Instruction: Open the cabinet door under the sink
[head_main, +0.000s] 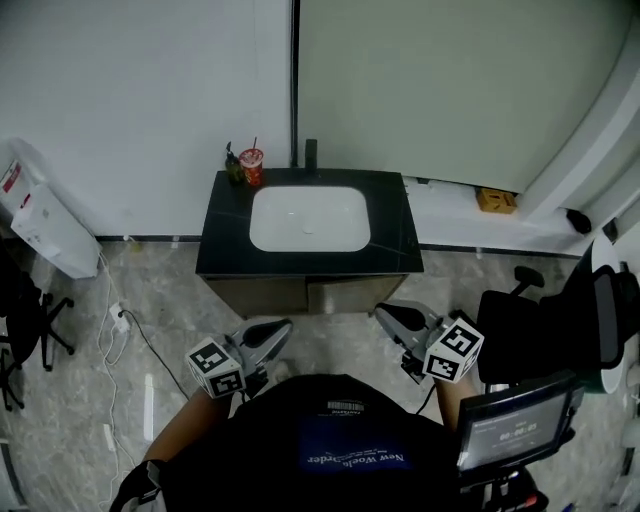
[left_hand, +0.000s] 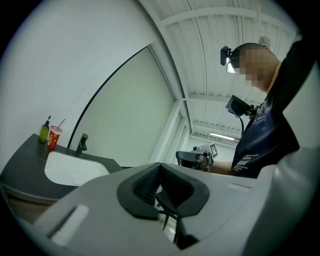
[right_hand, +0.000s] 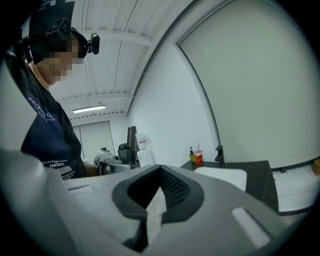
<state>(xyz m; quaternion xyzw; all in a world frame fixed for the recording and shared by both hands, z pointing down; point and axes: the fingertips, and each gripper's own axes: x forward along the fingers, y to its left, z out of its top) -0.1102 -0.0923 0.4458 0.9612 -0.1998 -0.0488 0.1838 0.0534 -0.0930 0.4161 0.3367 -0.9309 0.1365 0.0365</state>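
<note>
Head view. The vanity (head_main: 222, 262) is standing against the white wall, carrying a black countertop (head_main: 390, 240) with a white sink (head_main: 308, 222) set into it. A faucet (head_main: 311, 152), a red cup (head_main: 251, 166) with a straw and a green bottle (head_main: 234, 166) are sitting along its back edge. The cabinet door (head_main: 350, 294) is showing only as a narrow tan strip under the countertop's front edge, lying flush and closed. A dark seam is running down near its middle, so it may be two leaves. The left gripper (head_main: 280, 328) and right gripper (head_main: 385, 312) are hanging over the marbled floor (head_main: 170, 330) in front of the door, apart from it, each with jaws together and empty.

Left gripper view. The left gripper's black pads are meeting at the tip with nothing between them. The tan cabinet front (left_hand: 17, 202) is peeking out low at the left, below the countertop, too dim for detail.

Right gripper view. The right gripper's pads are likewise closing to a point, holding nothing. The sink and countertop are lying beyond at the right, and the door itself is hiding behind the gripper body.
</note>
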